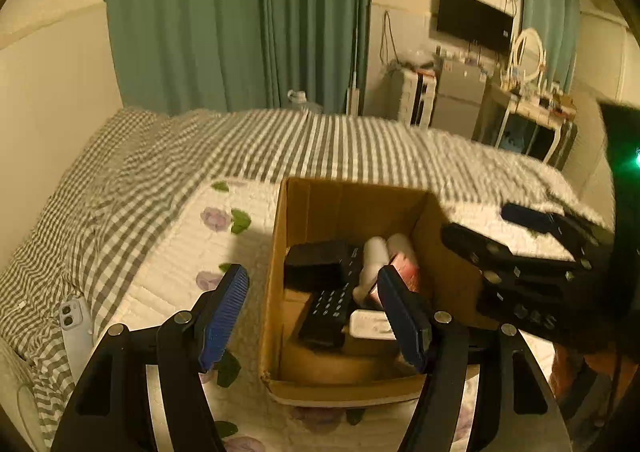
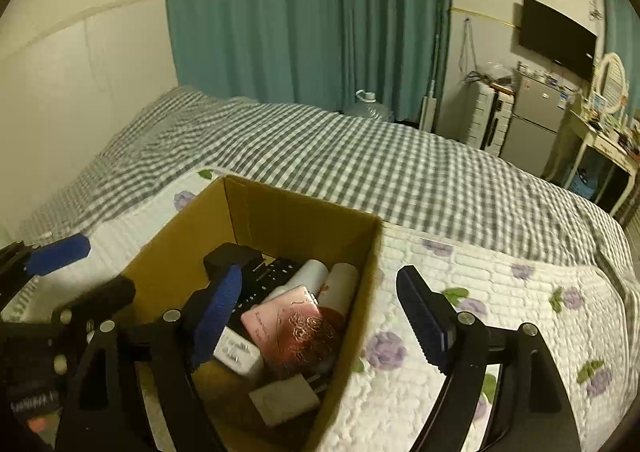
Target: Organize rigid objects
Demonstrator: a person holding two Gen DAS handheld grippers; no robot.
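Observation:
An open cardboard box [image 1: 440, 264] stands on the floral quilt. It holds a black remote [image 1: 330, 306], a black case [image 1: 316, 260], two white bottles [image 1: 376, 256], a pink item [image 1: 406, 268] and a white charger [image 1: 370, 326]. The box also shows in the right wrist view [image 2: 304, 224] with a pink box [image 2: 276, 316], a red-brown item [image 2: 312, 336] and a white block [image 2: 280, 400]. My left gripper [image 1: 314, 312] is open and empty, straddling the box's left wall. My right gripper [image 2: 320, 316] is open and empty, straddling the box's right wall; it also shows in the left wrist view [image 1: 516, 236].
The floral quilt [image 2: 500, 292] lies over a grey checked bedspread [image 1: 280, 140]. A white phone [image 1: 74, 322] lies at the left edge of the bed. Green curtains [image 2: 300, 12], a fridge [image 2: 536, 116], a wall TV [image 2: 560, 36] and a dressing table [image 2: 608, 140] stand behind the bed.

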